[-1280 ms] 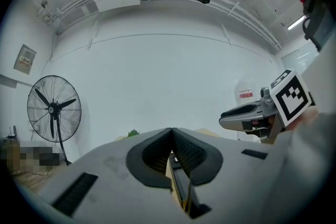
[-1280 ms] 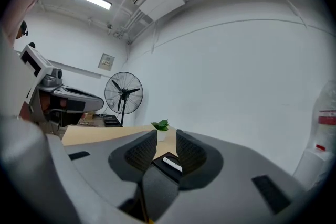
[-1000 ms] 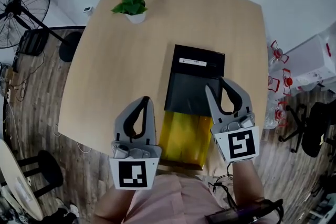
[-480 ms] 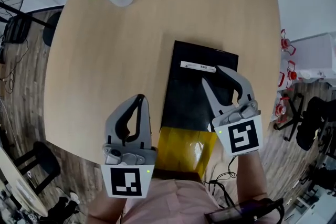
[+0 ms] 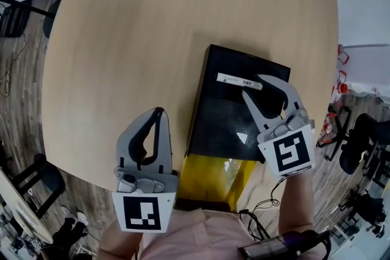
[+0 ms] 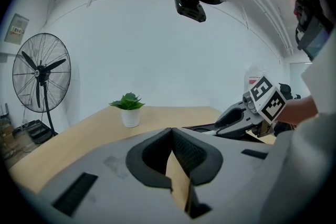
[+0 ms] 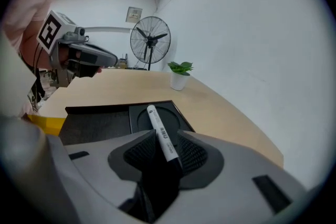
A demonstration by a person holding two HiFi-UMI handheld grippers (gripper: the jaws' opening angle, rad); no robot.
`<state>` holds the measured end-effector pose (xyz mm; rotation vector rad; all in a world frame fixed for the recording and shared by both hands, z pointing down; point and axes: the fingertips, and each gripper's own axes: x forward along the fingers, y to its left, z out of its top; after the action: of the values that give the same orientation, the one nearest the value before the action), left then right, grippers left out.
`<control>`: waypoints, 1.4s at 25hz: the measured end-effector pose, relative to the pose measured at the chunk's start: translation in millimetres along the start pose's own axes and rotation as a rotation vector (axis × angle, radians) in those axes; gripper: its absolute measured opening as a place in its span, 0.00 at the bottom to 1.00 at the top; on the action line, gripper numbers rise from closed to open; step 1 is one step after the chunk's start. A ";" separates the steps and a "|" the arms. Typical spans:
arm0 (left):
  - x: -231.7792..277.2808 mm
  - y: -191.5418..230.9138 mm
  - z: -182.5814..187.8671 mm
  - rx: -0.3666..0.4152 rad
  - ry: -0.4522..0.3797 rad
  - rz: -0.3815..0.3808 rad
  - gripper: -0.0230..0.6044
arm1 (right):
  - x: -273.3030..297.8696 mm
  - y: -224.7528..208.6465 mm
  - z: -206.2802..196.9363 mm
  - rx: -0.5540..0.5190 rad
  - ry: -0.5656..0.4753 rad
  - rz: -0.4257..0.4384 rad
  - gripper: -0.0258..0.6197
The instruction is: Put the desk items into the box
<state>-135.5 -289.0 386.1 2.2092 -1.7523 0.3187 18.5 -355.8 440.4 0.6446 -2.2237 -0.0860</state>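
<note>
My right claw (image 5: pixel 251 85) pinches the light, stiff, maybe slippery pen (image 7: pixel 157 122) near one end, the box (image 5: pixel 219 125) beneath it; my left claw (image 5: pixel 159 111) is pressed together, empty.

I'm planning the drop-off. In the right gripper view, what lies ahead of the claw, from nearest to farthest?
Nearest first: white pen → black box → potted plant → standing fan.
</note>
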 end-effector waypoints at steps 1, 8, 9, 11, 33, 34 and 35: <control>0.5 1.5 -0.2 0.001 -0.001 0.003 0.05 | 1.4 2.1 -2.1 -0.013 0.013 0.011 0.23; -2.8 2.8 0.5 -0.006 -0.015 0.017 0.05 | 1.1 5.9 -10.5 -0.036 0.051 0.009 0.14; -5.0 2.7 2.8 -0.008 -0.022 0.018 0.05 | -0.3 6.4 -8.2 -0.034 0.043 0.006 0.14; -8.9 2.8 7.8 -0.007 -0.038 0.018 0.05 | -4.9 5.7 -0.2 -0.019 0.014 -0.010 0.14; -102.2 -41.3 53.0 0.068 -0.219 0.071 0.05 | -122.4 40.4 74.2 -0.076 -0.258 -0.114 0.14; -107.5 -43.1 54.5 0.071 -0.227 0.074 0.05 | -127.4 44.5 74.9 -0.080 -0.262 -0.116 0.14; -112.8 -45.1 56.4 0.074 -0.236 0.076 0.05 | -132.3 49.0 75.4 -0.085 -0.264 -0.116 0.14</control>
<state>-118.4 -198.1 289.2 2.3167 -1.9796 0.1457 16.1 -261.2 311.5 0.7508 -2.4179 -0.3402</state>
